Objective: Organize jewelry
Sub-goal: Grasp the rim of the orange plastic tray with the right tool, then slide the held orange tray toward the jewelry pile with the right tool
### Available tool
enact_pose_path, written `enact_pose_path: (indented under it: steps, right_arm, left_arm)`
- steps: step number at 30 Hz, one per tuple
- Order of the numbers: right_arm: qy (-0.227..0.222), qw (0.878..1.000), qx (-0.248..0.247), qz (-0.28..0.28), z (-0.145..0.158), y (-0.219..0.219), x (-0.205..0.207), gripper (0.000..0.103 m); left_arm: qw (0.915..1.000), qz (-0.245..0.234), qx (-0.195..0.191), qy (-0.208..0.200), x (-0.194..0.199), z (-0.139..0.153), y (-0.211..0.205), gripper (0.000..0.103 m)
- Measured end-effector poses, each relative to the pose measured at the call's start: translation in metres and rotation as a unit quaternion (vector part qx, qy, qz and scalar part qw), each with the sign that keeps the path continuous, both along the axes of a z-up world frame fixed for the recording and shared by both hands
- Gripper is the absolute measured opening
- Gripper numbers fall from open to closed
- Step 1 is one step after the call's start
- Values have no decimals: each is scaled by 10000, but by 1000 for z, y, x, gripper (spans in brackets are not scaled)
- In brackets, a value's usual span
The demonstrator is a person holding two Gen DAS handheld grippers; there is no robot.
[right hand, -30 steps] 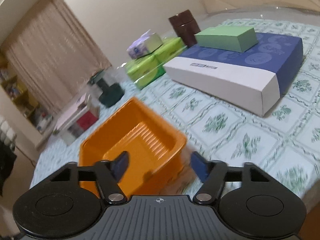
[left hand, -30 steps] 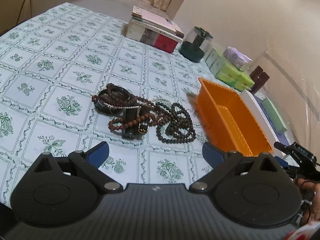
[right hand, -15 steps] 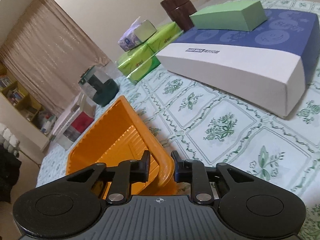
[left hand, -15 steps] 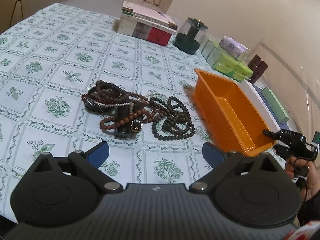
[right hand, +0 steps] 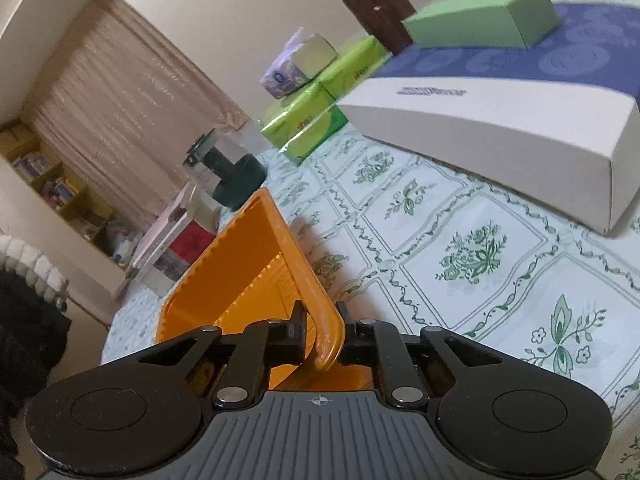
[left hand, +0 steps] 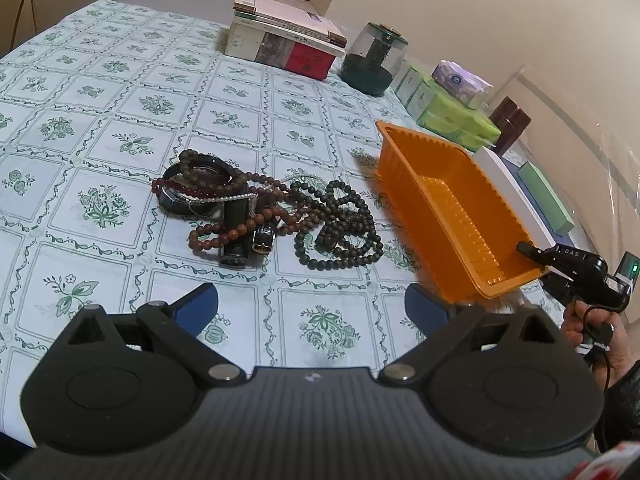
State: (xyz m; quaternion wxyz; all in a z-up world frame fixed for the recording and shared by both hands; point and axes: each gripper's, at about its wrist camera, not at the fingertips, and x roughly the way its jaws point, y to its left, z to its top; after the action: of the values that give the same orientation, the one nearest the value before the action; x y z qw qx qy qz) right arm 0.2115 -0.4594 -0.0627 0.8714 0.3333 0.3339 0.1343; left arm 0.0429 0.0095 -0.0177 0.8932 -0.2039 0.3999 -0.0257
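Observation:
A tangled pile of bead bracelets, necklaces and a watch (left hand: 264, 210) lies on the flowered tablecloth (left hand: 120, 92). An empty orange tray (left hand: 448, 208) sits to its right, tipped up on one side. My right gripper (right hand: 320, 334) is shut on the tray's near rim (right hand: 316, 308); it also shows at the tray's corner in the left wrist view (left hand: 568, 268). My left gripper (left hand: 310, 306) is open and empty, hovering in front of the pile.
A stack of books (left hand: 284, 36), a dark glass jar (left hand: 374, 64), green tissue packs (left hand: 452, 116), a brown canister (left hand: 510, 124) and a white-and-blue box (right hand: 500, 92) with a green box (right hand: 484, 16) on it line the far and right side.
My right gripper closed on the orange tray's rim and tilted the tray up. My left gripper drew back slightly, still open.

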Motion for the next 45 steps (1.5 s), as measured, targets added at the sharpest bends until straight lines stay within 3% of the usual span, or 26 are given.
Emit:
enact_pose_path:
  steps: [13,20,29,38,41,45]
  right_arm:
    - [-96,9999,-54,5,-2,-2,7,14]
    - [-583,9915,-1149,181,28,31,-17,10]
    - [-792,9594,-2646,576,68,89,-49,10]
    - [-844,9210,-3712,826,94,125,-56,9]
    - [-922,9075,-4010,841,100,135,-59,8]
    - [-1026,8881,-4376,964,104,150,-64,8]
  left_arm:
    - [10000,-28,-14,-1,0,-2,0,99]
    - [10000,-7,-19,-25,-3,-2,5,99]
    - [9997,12,257,-12,-5,-2,17,97]
    - [9977,-91,664,-115,5,-4,42,90]
    - [9952,-305,893,-246,13,-5,46,87]
    - [9865,-945,1272,-411,26,-10,43,78]
